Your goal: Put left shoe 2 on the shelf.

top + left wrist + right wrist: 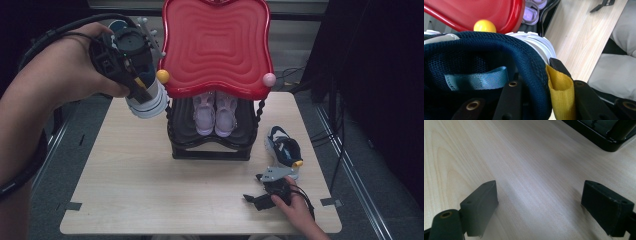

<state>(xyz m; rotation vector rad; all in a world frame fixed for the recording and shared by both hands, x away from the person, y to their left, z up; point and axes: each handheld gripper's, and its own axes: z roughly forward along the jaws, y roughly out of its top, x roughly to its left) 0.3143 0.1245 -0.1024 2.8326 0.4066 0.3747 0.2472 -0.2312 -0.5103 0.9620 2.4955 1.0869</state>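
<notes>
One navy shoe [145, 95] is held clamped by the heel in the left gripper [137, 85], raised beside the red rack top [216, 45]; the right gripper [265, 197] is rested released on the bench [150, 190].

A navy shoe [145, 92] is held aloft by the left tool [131, 75] beside the red rack [216, 45]; the right tool [265, 197] is rested on the surface [150, 185].

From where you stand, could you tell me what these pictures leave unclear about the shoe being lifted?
- Navy shoe, high view: the left gripper and hand cover its upper.
- Left gripper view: the frame edge cuts off its toe.
- Pink shoes, high view: the red rack top hides their heels.
</notes>
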